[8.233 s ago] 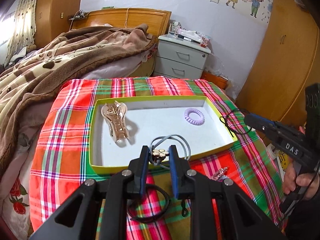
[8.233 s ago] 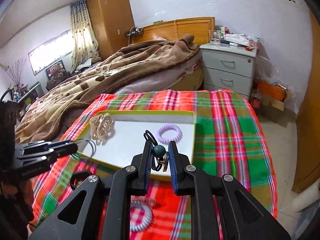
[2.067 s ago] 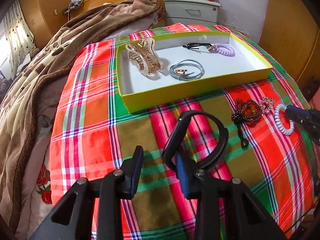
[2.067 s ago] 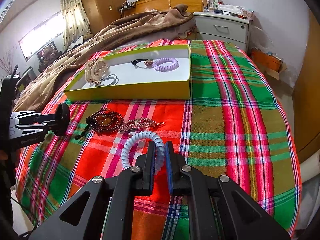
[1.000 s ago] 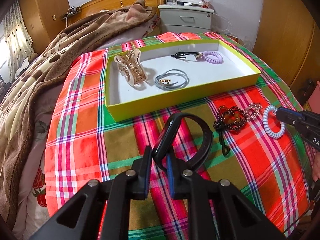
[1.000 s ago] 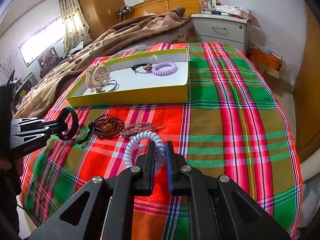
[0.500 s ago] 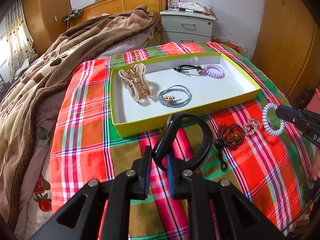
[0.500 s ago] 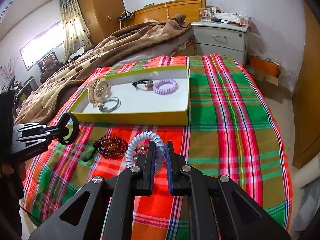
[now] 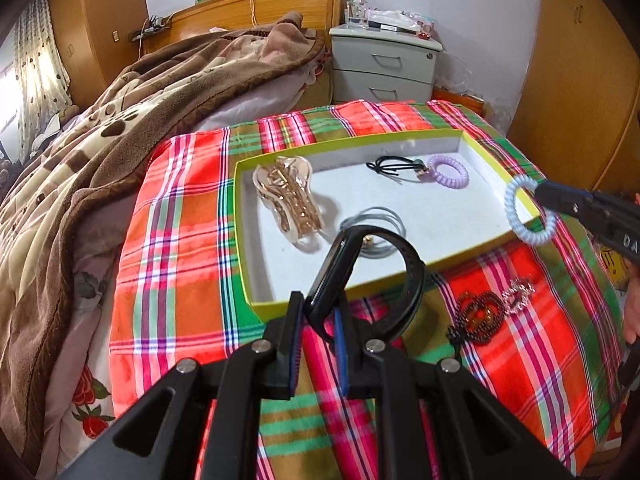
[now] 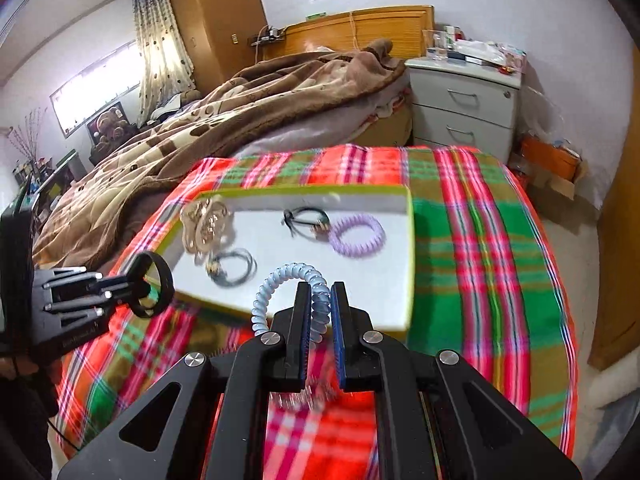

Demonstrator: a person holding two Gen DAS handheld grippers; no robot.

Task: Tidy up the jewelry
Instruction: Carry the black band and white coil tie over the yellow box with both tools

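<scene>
My left gripper [image 9: 318, 312] is shut on a black bangle [image 9: 408, 276] and holds it above the near edge of the yellow-green tray [image 9: 256, 304]. My right gripper [image 10: 320, 304] is shut on a pale blue spiral hair tie [image 10: 276, 276] and holds it over the tray's near right corner [image 10: 406, 320]; the tie also shows in the left wrist view [image 9: 520, 216]. In the tray lie a gold claw clip [image 9: 290, 196], a grey hair tie [image 9: 376, 224], a black hair tie [image 9: 394, 166] and a purple spiral tie [image 9: 448, 170].
A dark beaded hair piece [image 9: 478, 318] and a rhinestone clip [image 9: 518, 290] lie on the plaid cloth [image 9: 172, 240] right of the tray. A bed with a brown blanket [image 9: 120, 112] stands at the left, a grey nightstand [image 9: 384, 64] behind.
Both grippers lifted their items off the cloth and moved forward toward the tray. The blue spiral tie now hangs over the tray's right rim.
</scene>
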